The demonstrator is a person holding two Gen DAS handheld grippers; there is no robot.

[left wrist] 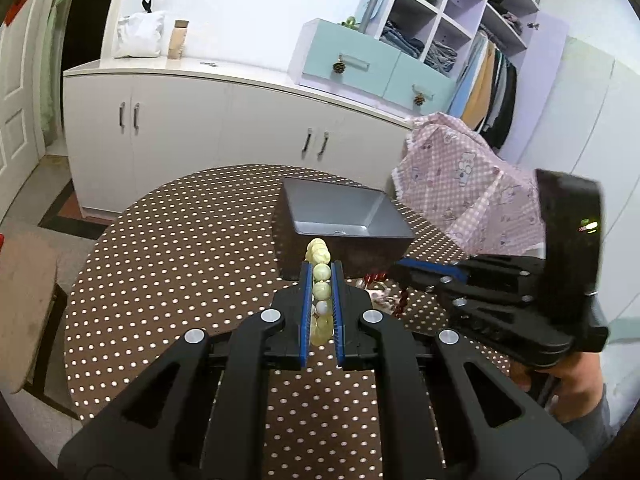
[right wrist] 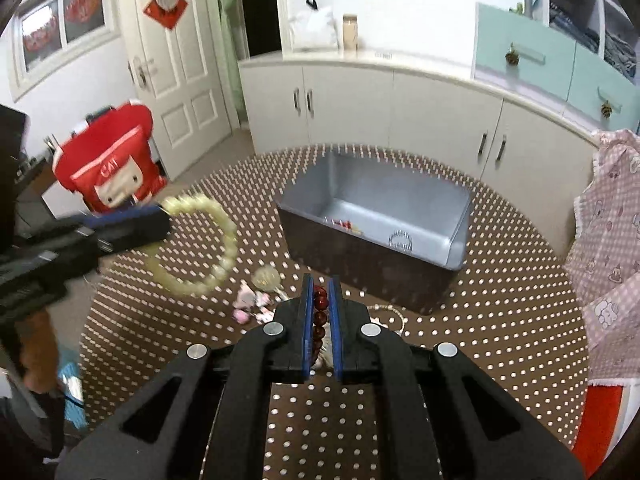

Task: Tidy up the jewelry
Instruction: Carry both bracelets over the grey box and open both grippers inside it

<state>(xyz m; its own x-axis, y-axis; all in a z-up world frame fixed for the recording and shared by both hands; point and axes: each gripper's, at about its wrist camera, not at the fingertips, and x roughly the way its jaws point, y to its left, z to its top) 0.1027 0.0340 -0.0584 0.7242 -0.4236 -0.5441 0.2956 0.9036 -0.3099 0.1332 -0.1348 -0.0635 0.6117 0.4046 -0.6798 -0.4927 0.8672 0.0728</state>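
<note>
Now we hold a piece in each tool. Our left gripper (left wrist: 321, 270) has its jaws clenched on the pale yellow bead bracelet (right wrist: 196, 248), which hangs as a loop in the air to the left of the gray box (right wrist: 460, 216). Our right gripper (right wrist: 320, 292) is pinched on the dark red bead bracelet (right wrist: 319, 312), low over the dotted tablecloth (right wrist: 500, 320) and just in front of the box.

We judge the main risk to be the yellow loop: only a few beads sit between the pads, so a quick swing toward the box could let it slip out or catch on the box wall. The red strand trails down among the loose pieces on the cloth, and lifting it could drag one of them along. With both tools heading for one opening, they could also knock together.

By our count: two grippers, two bracelets held, one box. Inside the box we see one silver ring-like piece (right wrist: 400, 239) and some small red items (right wrist: 340, 223) too small to count. On the cloth lie a pink cluster (right wrist: 250, 304), one round pale piece (right wrist: 267, 278) and one thin white chain (right wrist: 390, 312).
</note>
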